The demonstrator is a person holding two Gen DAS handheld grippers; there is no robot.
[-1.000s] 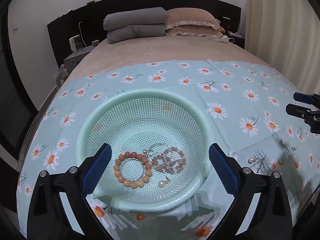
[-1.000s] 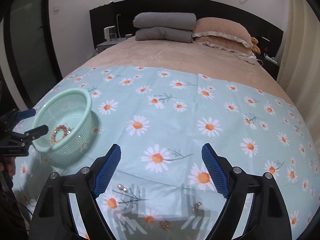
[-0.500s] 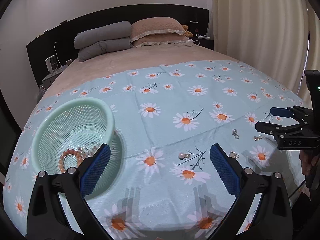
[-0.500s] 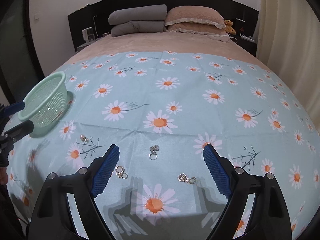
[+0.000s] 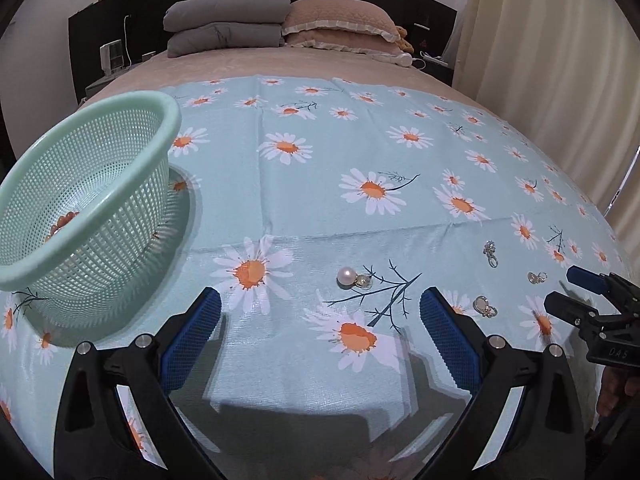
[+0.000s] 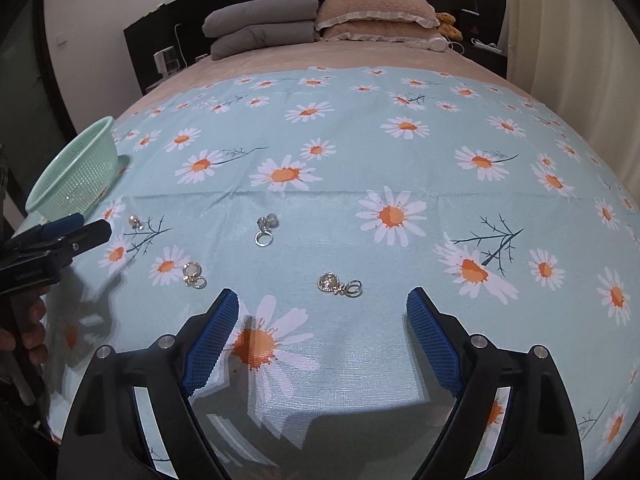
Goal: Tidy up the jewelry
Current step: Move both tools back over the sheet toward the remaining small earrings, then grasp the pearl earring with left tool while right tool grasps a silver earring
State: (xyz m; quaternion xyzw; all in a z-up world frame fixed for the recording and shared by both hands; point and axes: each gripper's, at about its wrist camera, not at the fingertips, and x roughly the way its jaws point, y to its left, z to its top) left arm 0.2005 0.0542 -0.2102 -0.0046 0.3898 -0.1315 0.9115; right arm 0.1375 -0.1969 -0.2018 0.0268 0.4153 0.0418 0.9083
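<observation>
1. Now the left gripper [image 5: 320,308] has swung away from the green basket [image 5: 120,152], jaws wide and empty, toward the pearl earring [image 5: 346,277].
2. Meanwhile the right gripper [image 6: 323,312], jaws likewise spread, faces a crystal earring [image 6: 338,283] on the daisy cloth [image 6: 400,152]; pickups look next.

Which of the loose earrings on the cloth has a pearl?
The pearl earring, the one lying nearest the green basket; the other three are silvery, with no pearl.

White letters "DAS" on the right hand-held gripper [image 5: 576,292], in the left wrist view.
</observation>
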